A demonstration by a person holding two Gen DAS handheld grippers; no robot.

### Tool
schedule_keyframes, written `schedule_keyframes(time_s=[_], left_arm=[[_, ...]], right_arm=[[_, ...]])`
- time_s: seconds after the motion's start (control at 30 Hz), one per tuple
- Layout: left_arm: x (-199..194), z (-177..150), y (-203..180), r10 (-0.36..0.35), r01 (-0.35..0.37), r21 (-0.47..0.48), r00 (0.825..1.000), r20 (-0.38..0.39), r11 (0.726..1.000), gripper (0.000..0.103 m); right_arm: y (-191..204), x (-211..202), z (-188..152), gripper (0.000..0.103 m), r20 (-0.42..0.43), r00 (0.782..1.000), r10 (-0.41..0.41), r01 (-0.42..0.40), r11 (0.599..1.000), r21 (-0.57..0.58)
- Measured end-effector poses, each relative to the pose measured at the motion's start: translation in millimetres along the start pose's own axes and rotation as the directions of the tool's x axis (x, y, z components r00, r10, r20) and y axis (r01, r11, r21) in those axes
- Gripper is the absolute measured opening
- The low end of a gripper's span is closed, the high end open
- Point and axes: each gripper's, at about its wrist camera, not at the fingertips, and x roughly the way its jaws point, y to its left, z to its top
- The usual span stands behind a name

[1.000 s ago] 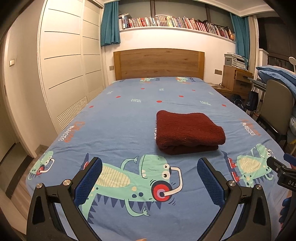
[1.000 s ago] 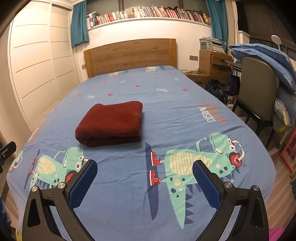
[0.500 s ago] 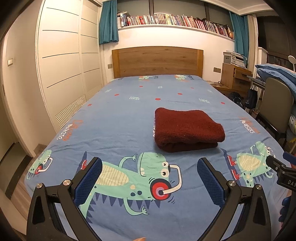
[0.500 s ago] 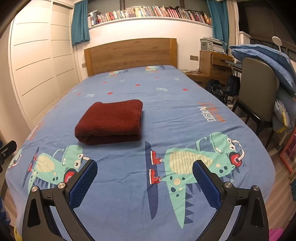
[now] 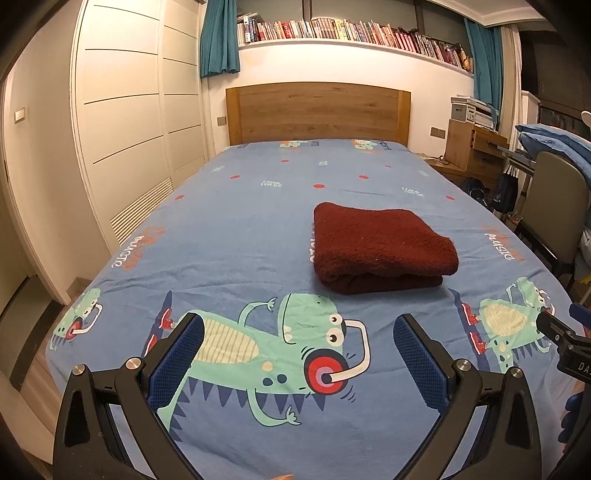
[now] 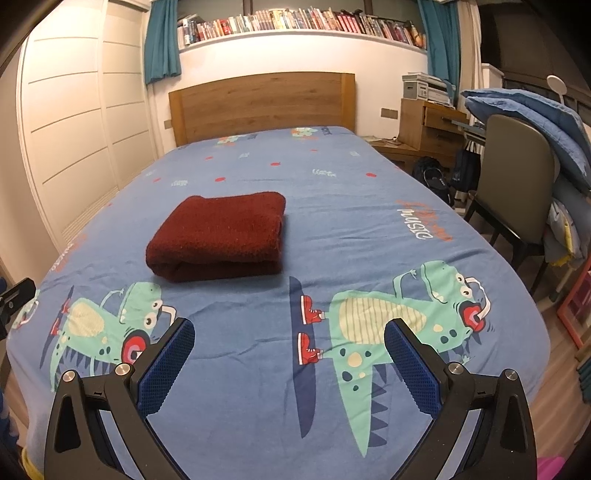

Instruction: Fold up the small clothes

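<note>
A dark red fuzzy garment (image 5: 380,245) lies folded into a thick rectangle on the blue dinosaur-print bed sheet (image 5: 240,229). In the right wrist view the same garment (image 6: 221,236) sits left of centre. My left gripper (image 5: 299,332) hovers above the foot of the bed, open, with nothing between its blue pads. My right gripper (image 6: 290,334) hangs open too, also well short of the garment. Part of the right gripper shows at the right edge of the left wrist view.
A wooden headboard (image 5: 317,110) and a bookshelf (image 5: 351,31) stand at the far end. White wardrobe doors (image 5: 122,122) run along the left. A chair (image 6: 517,177) with piled blue bedding (image 6: 532,118) and a wooden nightstand (image 6: 424,125) stand to the right of the bed.
Both grippers have risen and drawn back slightly from the bed, staying open. The folded garment has not moved.
</note>
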Motion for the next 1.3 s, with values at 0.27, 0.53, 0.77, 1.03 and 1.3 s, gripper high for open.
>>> schedule_keyframes(time_s=[0.27, 0.53, 0.77, 1.03, 1.3], left_arm=[[8.0, -2.8, 1.3, 0.002, -0.002, 0.003, 1.000, -0.020, 1.000, 0.101], [13.6, -3.2, 1.6, 0.004, -0.003, 0.009, 0.999, -0.032, 1.000, 0.101], [14.2, -4.5, 1.3, 0.006, -0.005, 0.009, 0.999, -0.035, 1.000, 0.101], [14.9, -5.5, 2.2, 0.006, -0.006, 0.008, 0.999, -0.040, 1.000, 0.101], [16.8, -9.2, 2.1, 0.009, -0.008, 0.005, 0.999, -0.049, 1.000, 0.101]], right_arm=[[-2.7, 5.2, -0.5, 0.103, -0.002, 1.000, -0.008, 0.008, 1.000, 0.002], [-3.0, 7.7, -1.4, 0.103, 0.003, 1.000, -0.020, 0.020, 1.000, -0.007], [-5.5, 6.9, -1.9, 0.103, 0.006, 1.000, -0.025, 0.025, 1.000, -0.002], [-10.2, 4.7, -2.1, 0.103, 0.011, 0.999, -0.037, 0.037, 0.999, -0.001], [-13.6, 3.5, -1.8, 0.103, 0.015, 0.999, -0.052, 0.052, 0.999, -0.001]])
